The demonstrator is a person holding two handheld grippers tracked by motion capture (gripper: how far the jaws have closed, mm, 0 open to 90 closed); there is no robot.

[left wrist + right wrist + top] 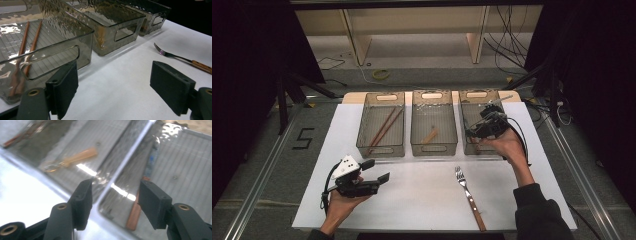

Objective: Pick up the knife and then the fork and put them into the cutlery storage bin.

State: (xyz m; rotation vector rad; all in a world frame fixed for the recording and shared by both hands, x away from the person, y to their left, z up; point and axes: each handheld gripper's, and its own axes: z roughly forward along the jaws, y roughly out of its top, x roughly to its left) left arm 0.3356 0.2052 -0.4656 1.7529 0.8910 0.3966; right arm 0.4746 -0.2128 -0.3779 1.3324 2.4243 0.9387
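The right claw is open and holds nothing. It hangs over the near end of the right bin. Just under it, inside that bin, lies a knife with a brown handle. The knife's long side runs away from the claw, handle end nearest.

The left claw is open too, low over the white bench. A fork lies to its right, prongs pointing toward the bins.

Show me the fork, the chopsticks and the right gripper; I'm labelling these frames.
fork [470, 198]: high view, mid-handle.
chopsticks [383, 128]: high view, middle of the pair, in the left bin.
right gripper [114, 203]: right gripper view, midway between its open fingers.
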